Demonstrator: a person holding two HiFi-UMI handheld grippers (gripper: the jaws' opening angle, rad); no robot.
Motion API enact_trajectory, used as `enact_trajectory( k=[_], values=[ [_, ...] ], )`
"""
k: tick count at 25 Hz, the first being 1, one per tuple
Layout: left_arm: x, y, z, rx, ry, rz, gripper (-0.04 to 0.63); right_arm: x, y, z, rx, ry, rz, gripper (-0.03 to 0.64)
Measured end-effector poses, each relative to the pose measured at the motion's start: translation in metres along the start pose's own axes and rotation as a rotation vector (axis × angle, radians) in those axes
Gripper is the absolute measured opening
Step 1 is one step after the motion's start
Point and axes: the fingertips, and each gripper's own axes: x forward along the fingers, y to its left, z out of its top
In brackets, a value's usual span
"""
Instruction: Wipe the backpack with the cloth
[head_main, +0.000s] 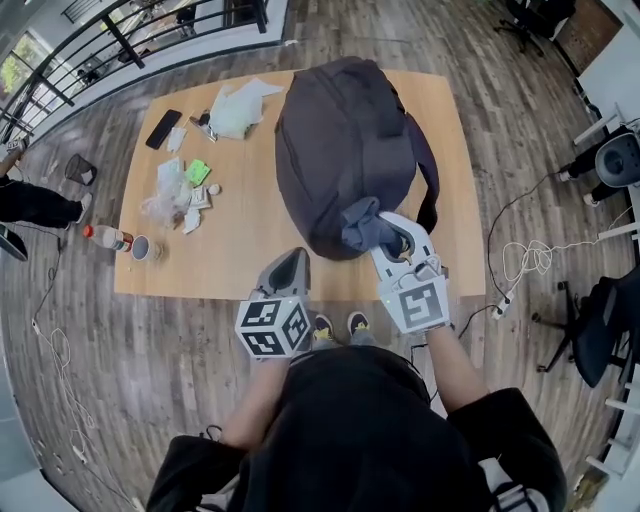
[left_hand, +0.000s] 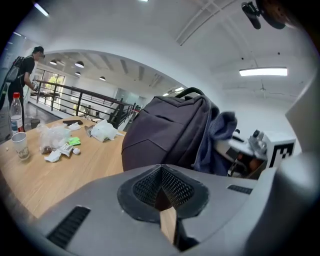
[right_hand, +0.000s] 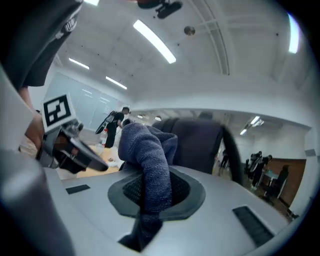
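A dark grey backpack (head_main: 345, 140) lies on the wooden table (head_main: 240, 250), its near end toward me. My right gripper (head_main: 392, 240) is shut on a blue-grey cloth (head_main: 366, 226), which is bunched against the backpack's near end. The right gripper view has the cloth (right_hand: 150, 165) pinched between the jaws, with the backpack (right_hand: 197, 142) just beyond. My left gripper (head_main: 290, 268) is shut and empty, hovering by the table's near edge, left of the backpack. From the left gripper view, the backpack (left_hand: 167, 132) and the cloth (left_hand: 217, 137) lie ahead to the right.
On the table's left part lie a black phone (head_main: 163, 128), a white plastic bag (head_main: 236, 108), crumpled wrappers (head_main: 180, 195), a bottle (head_main: 106, 237) and a paper cup (head_main: 144, 247). A railing (head_main: 110, 40) runs at the far left. Cables (head_main: 525, 262) and office chairs stand at the right.
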Motion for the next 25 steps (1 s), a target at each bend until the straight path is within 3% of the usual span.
enact_trajectory(
  k=[2,5,16,18,20,22,25],
  values=[
    [0.001,-0.003,-0.002,0.005,0.008,-0.004,0.015,0.012,0.02,-0.051,0.138,0.09,0.063,0.041],
    [0.0,-0.005,-0.005,0.013,0.021,-0.006,0.015,0.02,0.03,-0.091,0.355,0.068,0.081,0.041],
    [-0.017,0.002,-0.018,0.004,0.036,0.016,0.015,0.01,0.037,-0.101,0.434,0.042,0.065,0.041],
    [-0.022,0.006,-0.019,-0.002,0.034,0.026,0.015,0.007,0.053,-0.131,0.481,0.153,0.107,0.041],
    [-0.025,0.01,-0.021,-0.007,0.035,0.034,0.015,0.001,0.077,-0.195,0.601,0.386,0.164,0.041],
    [-0.029,0.013,-0.023,-0.008,0.04,0.039,0.015,-0.008,0.089,-0.263,0.711,0.617,0.15,0.041],
    [-0.032,0.017,-0.025,-0.011,0.041,0.047,0.015,-0.003,0.076,-0.287,0.828,0.7,0.105,0.041]
  ],
)
